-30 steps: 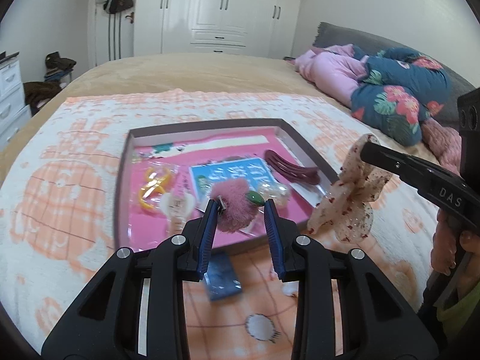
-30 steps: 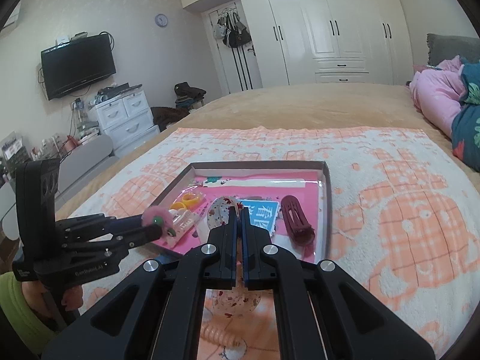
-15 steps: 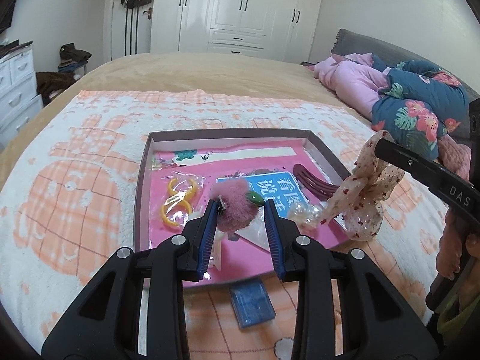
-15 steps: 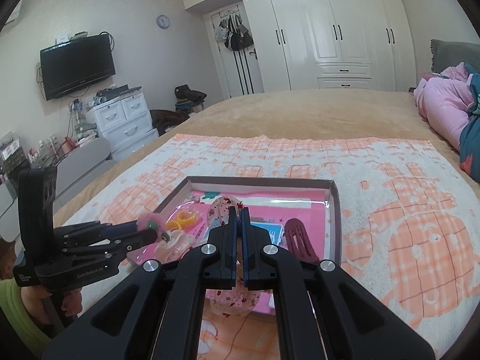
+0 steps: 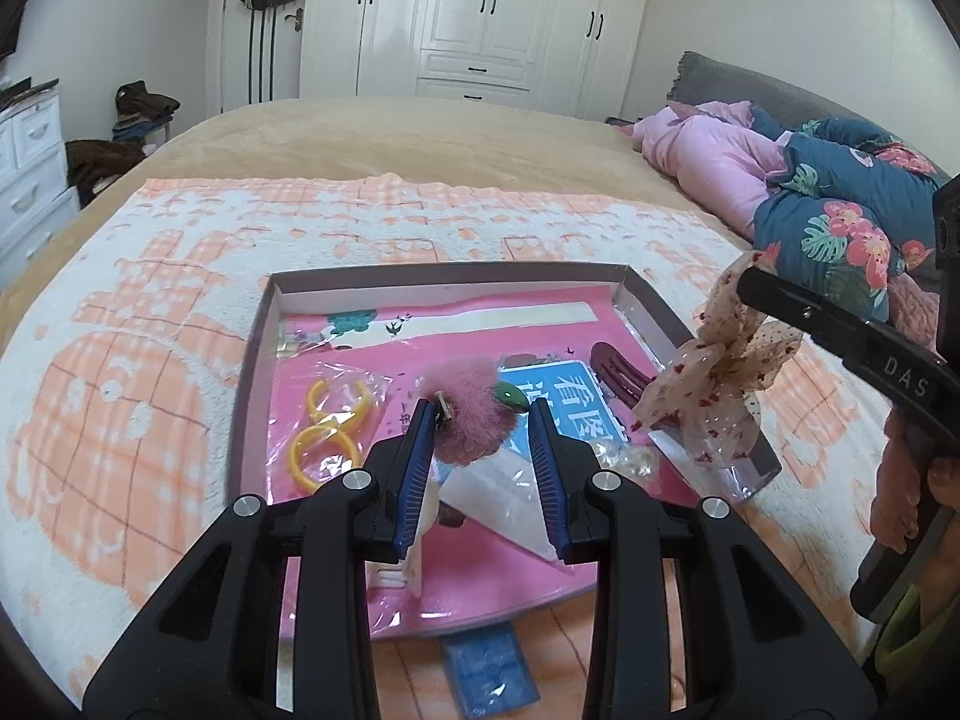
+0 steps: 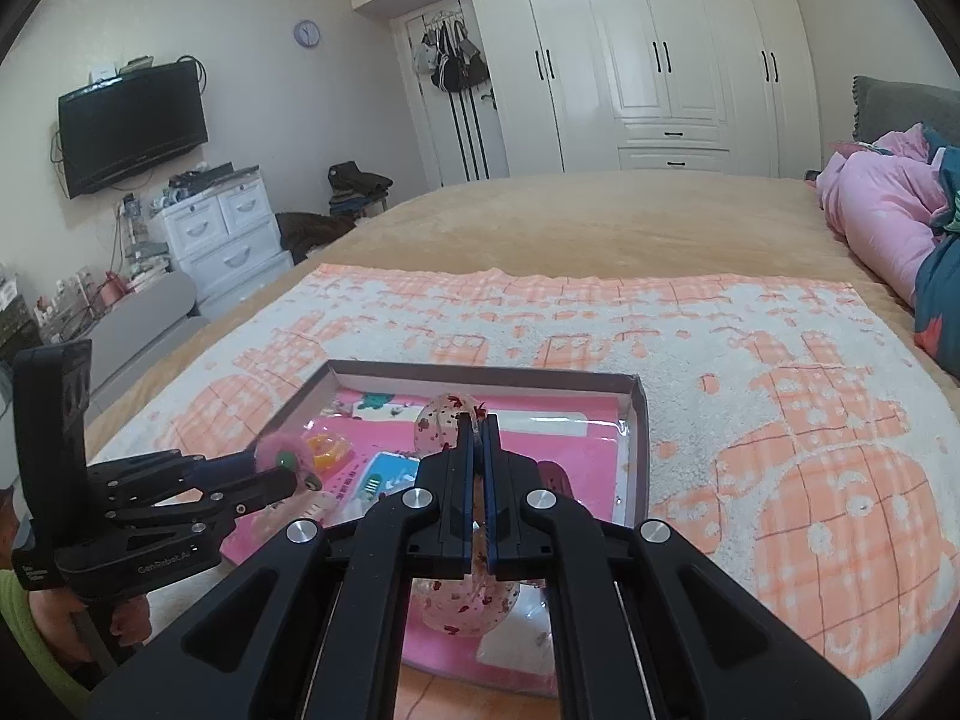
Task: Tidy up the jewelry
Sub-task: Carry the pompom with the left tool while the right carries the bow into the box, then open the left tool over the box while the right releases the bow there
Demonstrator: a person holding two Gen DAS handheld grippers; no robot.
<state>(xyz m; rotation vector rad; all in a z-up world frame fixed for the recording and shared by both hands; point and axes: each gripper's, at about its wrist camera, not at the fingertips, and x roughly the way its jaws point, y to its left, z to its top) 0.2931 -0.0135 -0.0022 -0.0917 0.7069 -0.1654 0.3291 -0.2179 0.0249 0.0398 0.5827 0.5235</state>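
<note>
Bed blanket [image 5: 180, 276] under jewelry tray [image 5: 258, 360]

bed [image 6: 600, 222] tan cover | white wardrobe [image 6: 648, 54] | wall tv [image 6: 132, 126] | white drawers [image 6: 222, 234]

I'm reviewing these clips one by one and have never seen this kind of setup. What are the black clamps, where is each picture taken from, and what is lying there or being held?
There is no robot. A person holds a two-finger clamp tool in each hand, and a fisheye camera on each tool looks forward along its fingers, so each picture shows its own black fingers at the bottom and the other tool at one side.

In the left view, the left gripper is closed on a pink fluffy hair clip. The right gripper is shut on a floral mesh scrunchie.

Below them, a shallow box sits on a peach and white blanket spread over a bed. In the box lie yellow rings in a clear bag, a dark red hair claw and a blue printed card. A small blue packet lies outside its near edge.
</note>
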